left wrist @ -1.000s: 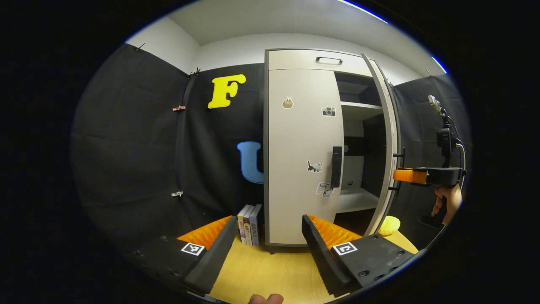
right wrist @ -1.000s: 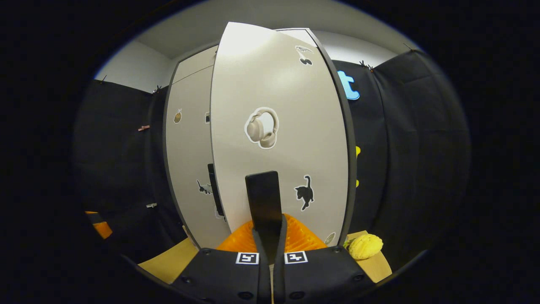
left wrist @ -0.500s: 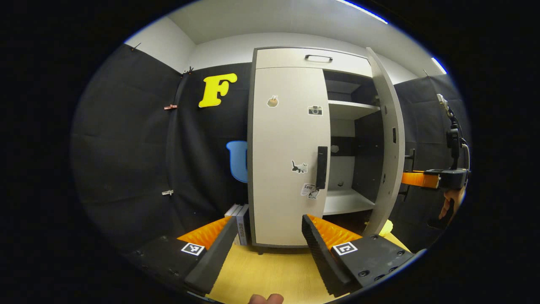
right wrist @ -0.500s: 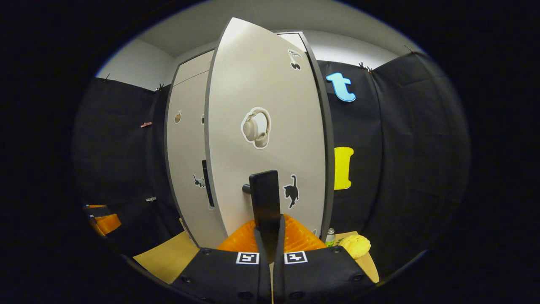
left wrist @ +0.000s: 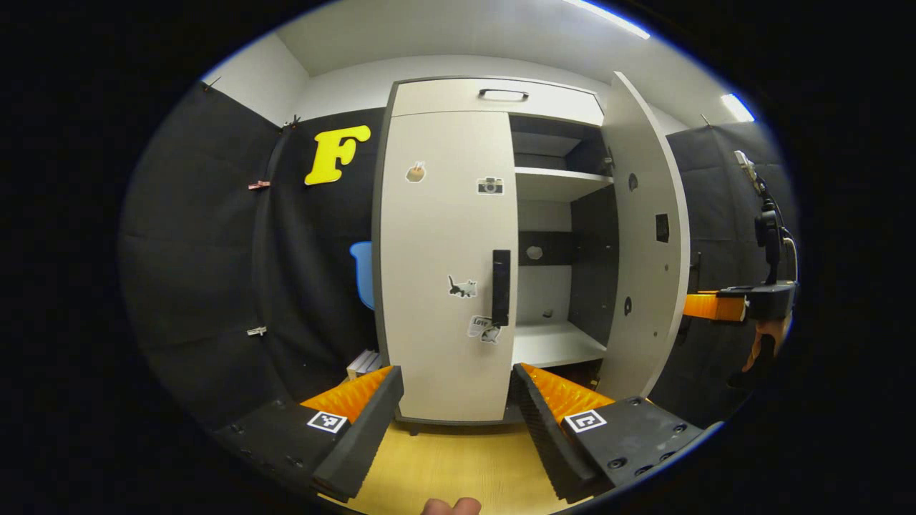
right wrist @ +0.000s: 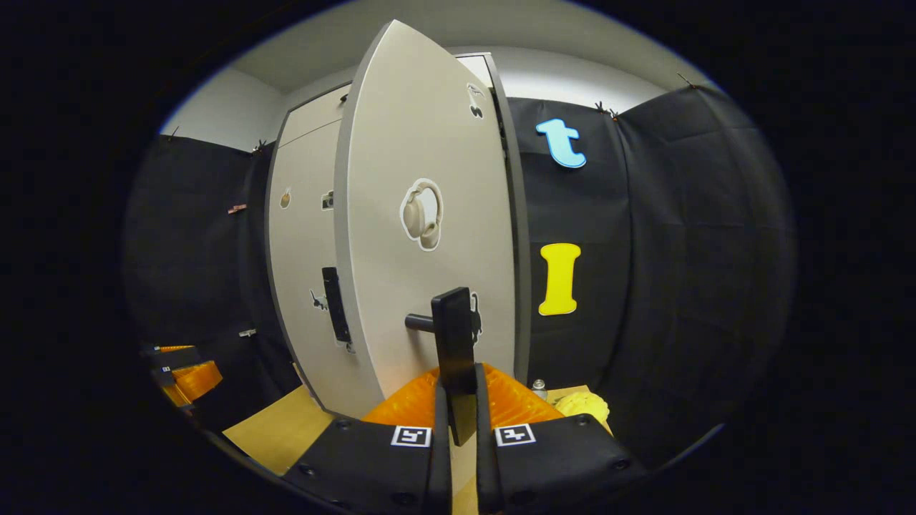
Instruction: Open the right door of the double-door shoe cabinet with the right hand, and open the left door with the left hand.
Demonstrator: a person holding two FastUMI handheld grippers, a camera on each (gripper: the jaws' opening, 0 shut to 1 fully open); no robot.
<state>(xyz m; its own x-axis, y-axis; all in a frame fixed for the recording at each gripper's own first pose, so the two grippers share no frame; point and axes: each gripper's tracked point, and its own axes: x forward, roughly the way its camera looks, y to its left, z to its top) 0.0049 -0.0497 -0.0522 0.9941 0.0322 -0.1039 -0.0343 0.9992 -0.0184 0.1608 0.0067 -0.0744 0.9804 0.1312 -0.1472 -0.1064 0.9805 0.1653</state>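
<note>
Right gripper (right wrist: 458, 400): nearest, fingers clamped on the right door's handle (right wrist: 453, 330), a stiff vertical bar standing off the panel.
Left gripper (left wrist: 456, 400): fingers spread wide, holding nothing, near the cabinet's foot.
Left door handle (left wrist: 501, 287): a like bar at the left door's (left wrist: 447, 236) right edge; best gripped mid-length. The door is shut.
Right door (left wrist: 644, 236): swung well out, shelves exposed. A rigid, probably light panel on hinges; should follow a steady arc.
Shoe cabinet (left wrist: 494, 100): farthest, against the booth wall.
</note>
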